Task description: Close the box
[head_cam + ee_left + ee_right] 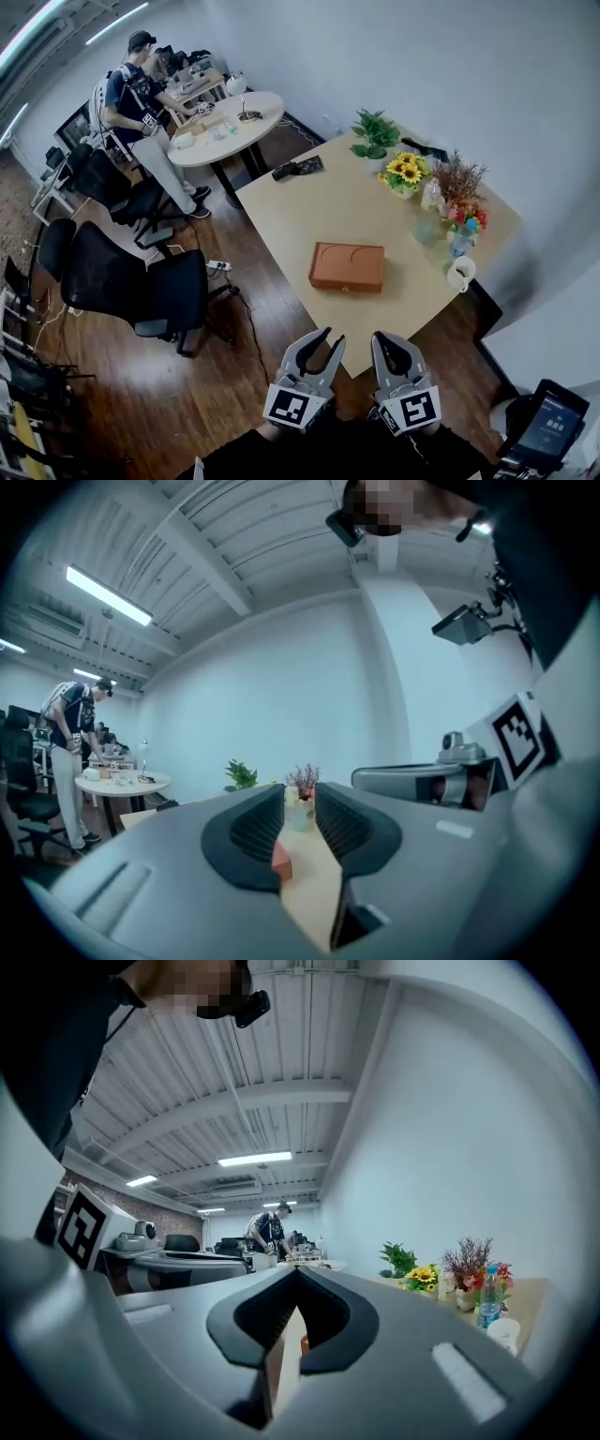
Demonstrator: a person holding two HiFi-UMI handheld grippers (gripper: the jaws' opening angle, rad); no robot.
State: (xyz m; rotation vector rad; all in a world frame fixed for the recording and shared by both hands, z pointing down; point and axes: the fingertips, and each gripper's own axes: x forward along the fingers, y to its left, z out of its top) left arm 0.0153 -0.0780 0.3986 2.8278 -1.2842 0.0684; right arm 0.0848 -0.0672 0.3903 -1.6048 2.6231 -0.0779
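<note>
An orange-brown flat box (348, 267) lies on the light wooden table (309, 211), its lid down. Both grippers hang near my body, short of the table's near corner and well clear of the box. My left gripper (330, 337) has a narrow gap between its jaws with nothing in it; in the left gripper view (300, 803) a sliver of the box (281, 860) shows through the gap. My right gripper (382, 339) is shut with its tips meeting (296, 1274) and holds nothing. The box (303, 1343) shows small and far below its jaws.
Along the table's far right edge stand a potted plant (375, 133), sunflowers (405, 173), a bottle (430, 194) and a white mug (460, 273). A black item (297, 169) lies at the far corner. Black office chairs (141, 281) stand left; a person (141, 112) works at a round table (239, 127).
</note>
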